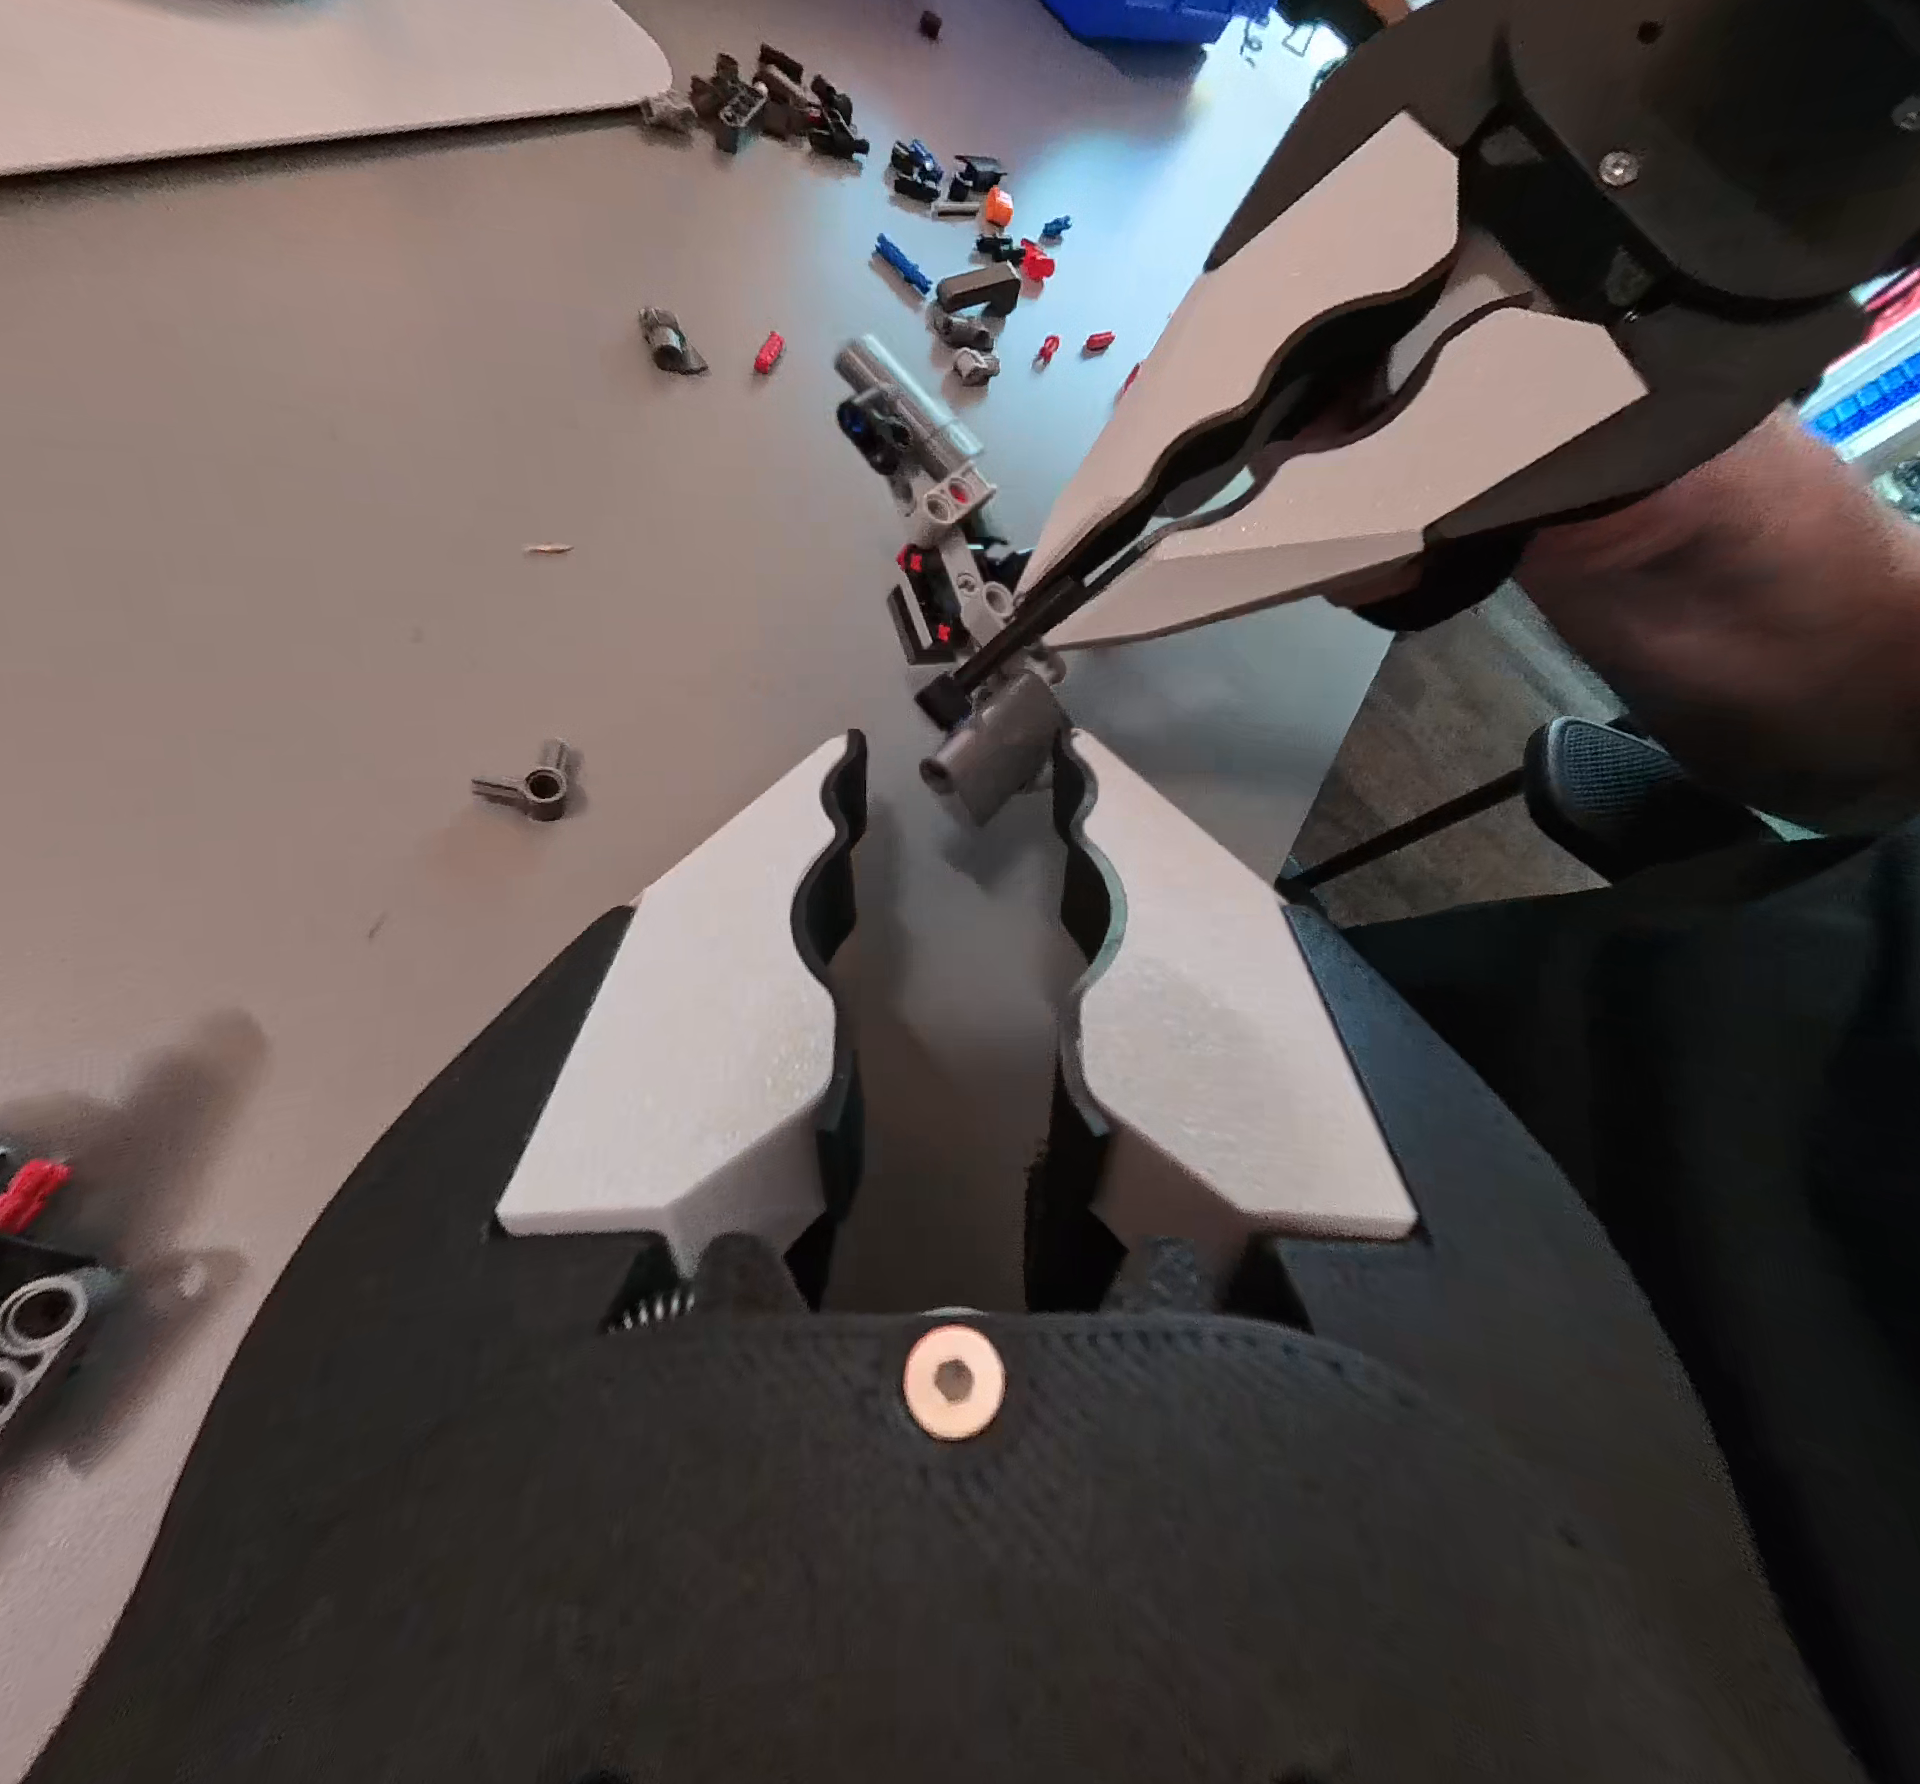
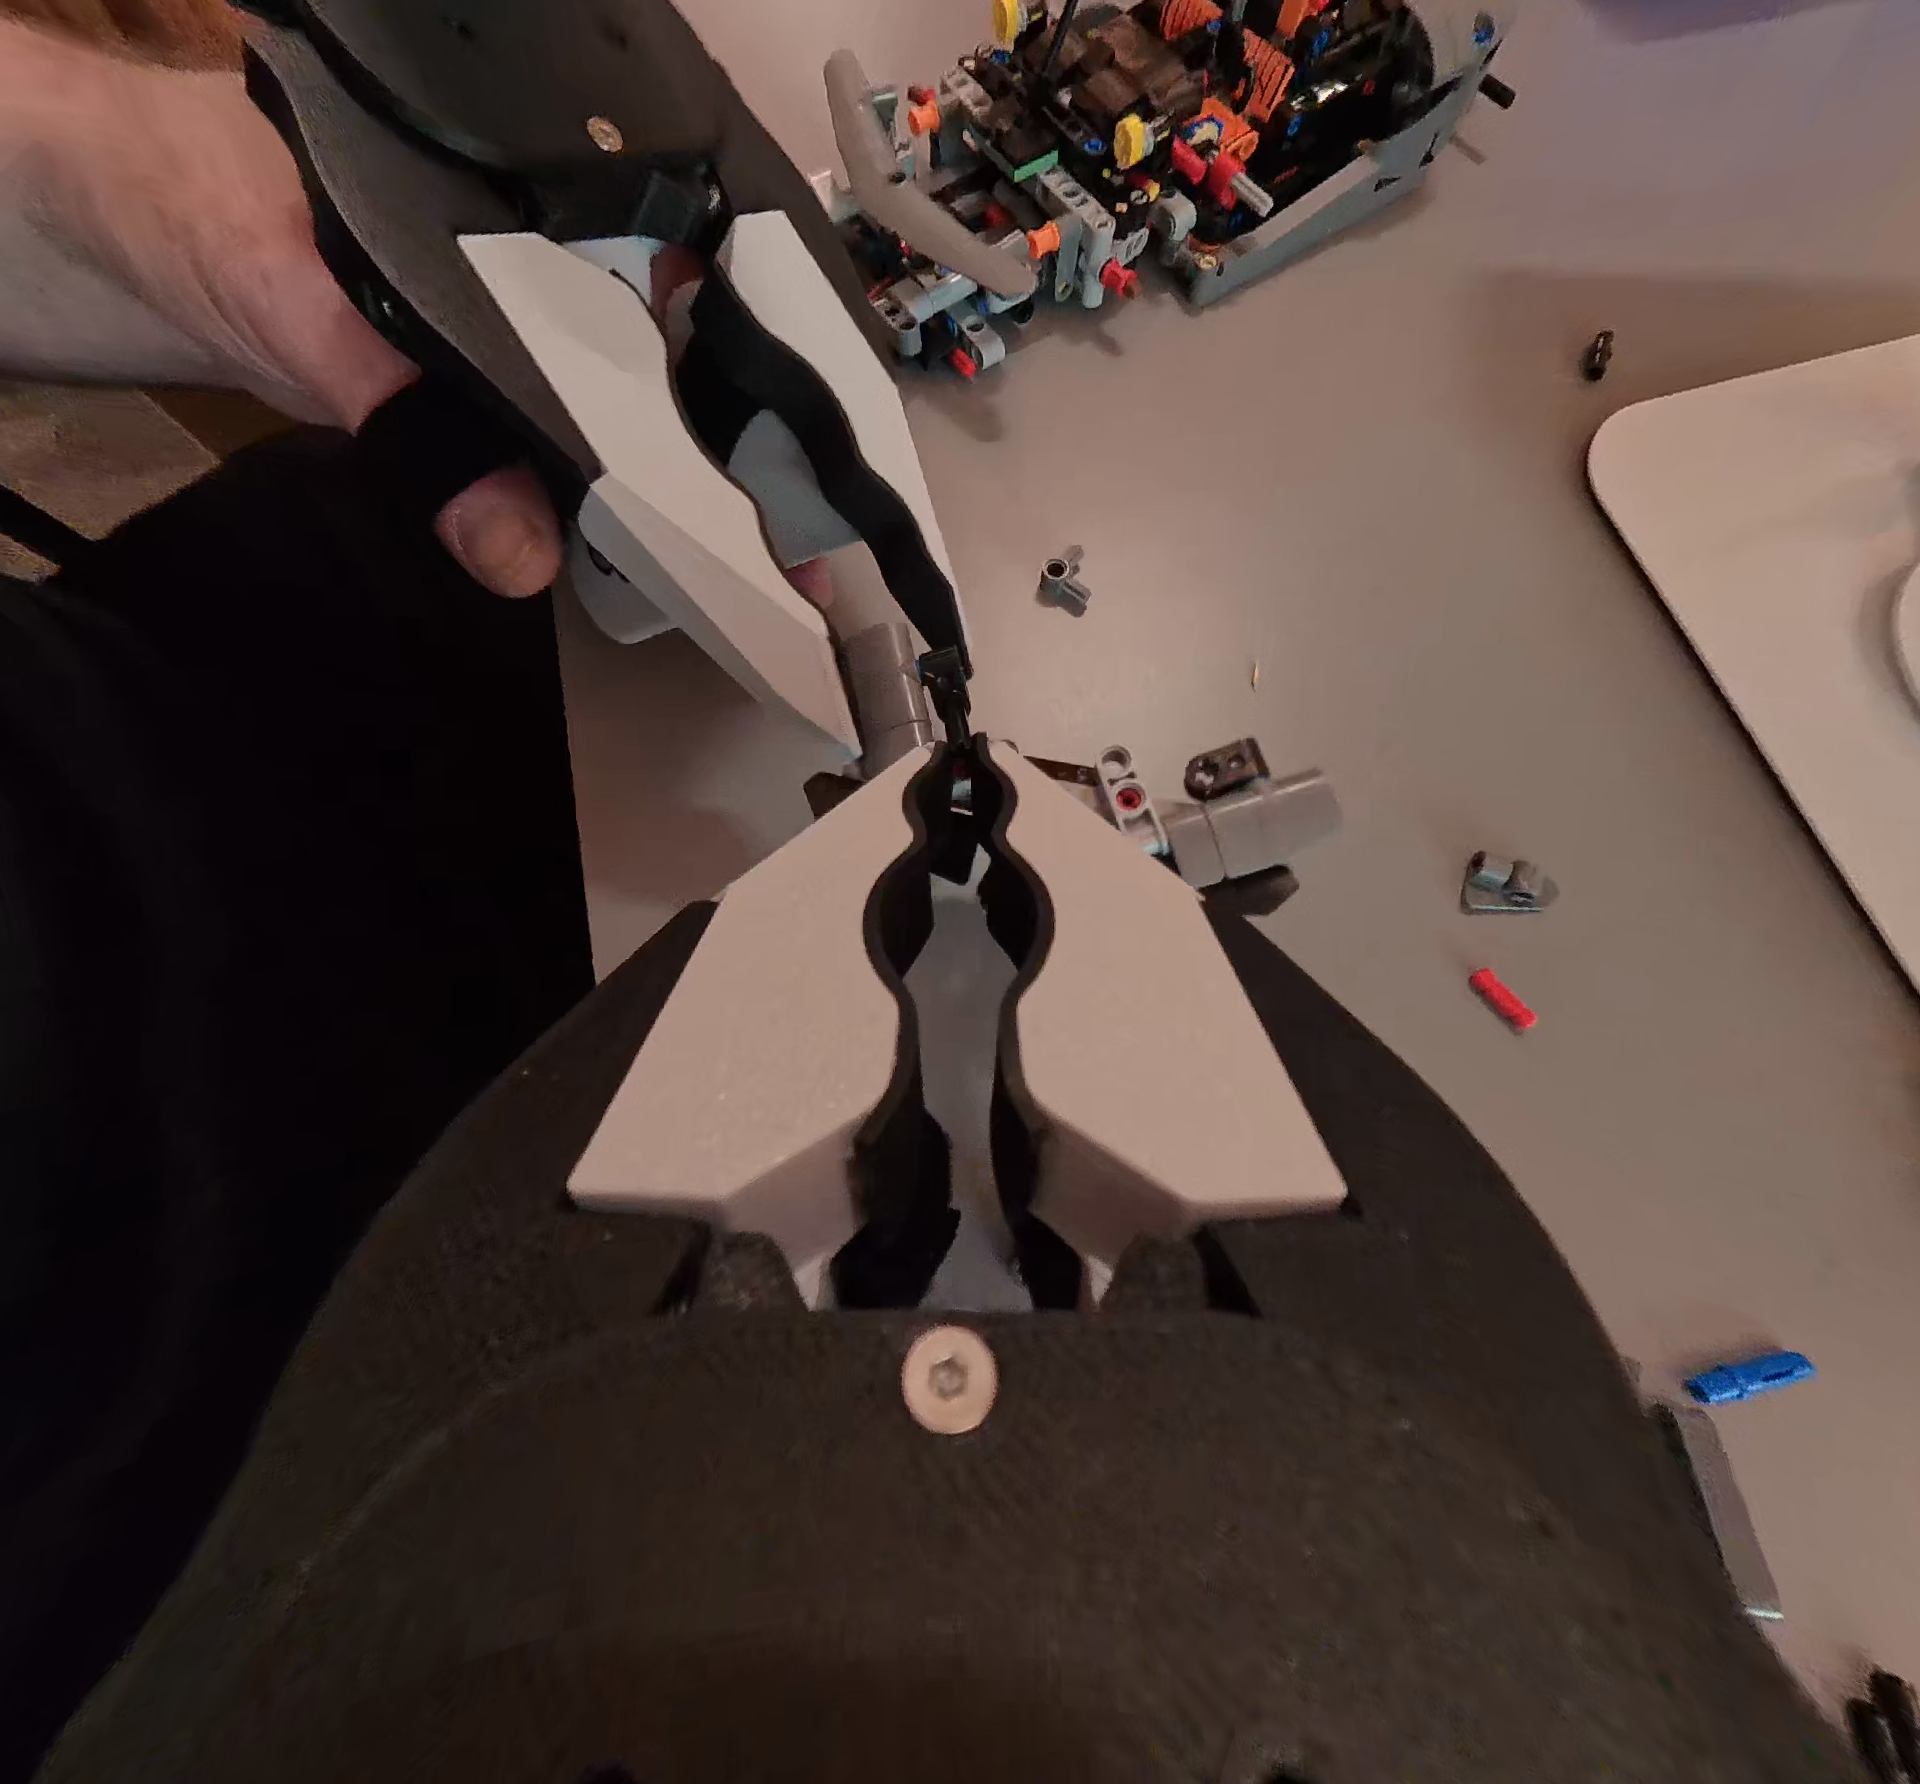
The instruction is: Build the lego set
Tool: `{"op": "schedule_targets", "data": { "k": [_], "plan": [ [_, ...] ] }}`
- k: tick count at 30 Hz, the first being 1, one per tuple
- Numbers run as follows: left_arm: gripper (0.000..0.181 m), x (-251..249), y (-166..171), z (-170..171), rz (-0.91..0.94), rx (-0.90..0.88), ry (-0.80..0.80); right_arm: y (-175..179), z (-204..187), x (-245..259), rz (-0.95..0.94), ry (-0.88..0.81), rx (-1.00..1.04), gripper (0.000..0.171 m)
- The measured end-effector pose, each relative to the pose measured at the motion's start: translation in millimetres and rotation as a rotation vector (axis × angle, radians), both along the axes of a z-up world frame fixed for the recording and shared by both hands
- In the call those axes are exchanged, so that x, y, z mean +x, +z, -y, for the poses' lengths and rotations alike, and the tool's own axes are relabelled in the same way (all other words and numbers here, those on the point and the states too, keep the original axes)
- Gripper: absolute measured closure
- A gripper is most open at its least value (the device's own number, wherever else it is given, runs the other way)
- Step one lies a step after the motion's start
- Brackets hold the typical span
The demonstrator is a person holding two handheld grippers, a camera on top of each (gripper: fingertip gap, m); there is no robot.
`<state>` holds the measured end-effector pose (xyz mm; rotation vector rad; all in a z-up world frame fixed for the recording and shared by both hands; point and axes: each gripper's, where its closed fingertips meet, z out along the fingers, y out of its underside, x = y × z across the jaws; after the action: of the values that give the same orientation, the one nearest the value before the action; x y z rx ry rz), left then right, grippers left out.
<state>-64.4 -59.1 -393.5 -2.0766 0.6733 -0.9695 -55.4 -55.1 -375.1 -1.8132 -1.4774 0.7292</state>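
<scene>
Spreading across the grey bench [image 2: 1351, 508]: half-built lego model [image 2: 1164, 124] far off, loose parts scattered near. Closer in, left gripper [image 1: 961, 763] standing parted, grey connector tube [image 1: 992, 747] resting against its right finger only, not clamped. Right gripper [image 2: 961, 768] pinched tight on thin black axle [image 2: 951, 706], tip meeting the tube's end. Risking a miss here: tube unclamped, so any sideways push from the axle likely rolls or tips it away; slim axle could also pivot between the pads and slip
</scene>
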Motion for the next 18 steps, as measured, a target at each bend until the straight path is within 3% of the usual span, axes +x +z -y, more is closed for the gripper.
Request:
{"op": "schedule_targets", "data": {
  "k": [7,14,18],
  "plan": [
    [0.149,0,12,-1,0.075,-0.014,0.026,17,-6,-4,-0.099,-0.033,0.021,0.171],
    [0.159,-1,46,-4,0.345,-0.035,0.038,34,0,-9,-0.193,-0.008,0.073,0.171],
    [0.164,-3,47,-6,0.28,0.058,0.064,39,1,-10,-0.211,-0.012,0.138,0.171]
  ]
}}
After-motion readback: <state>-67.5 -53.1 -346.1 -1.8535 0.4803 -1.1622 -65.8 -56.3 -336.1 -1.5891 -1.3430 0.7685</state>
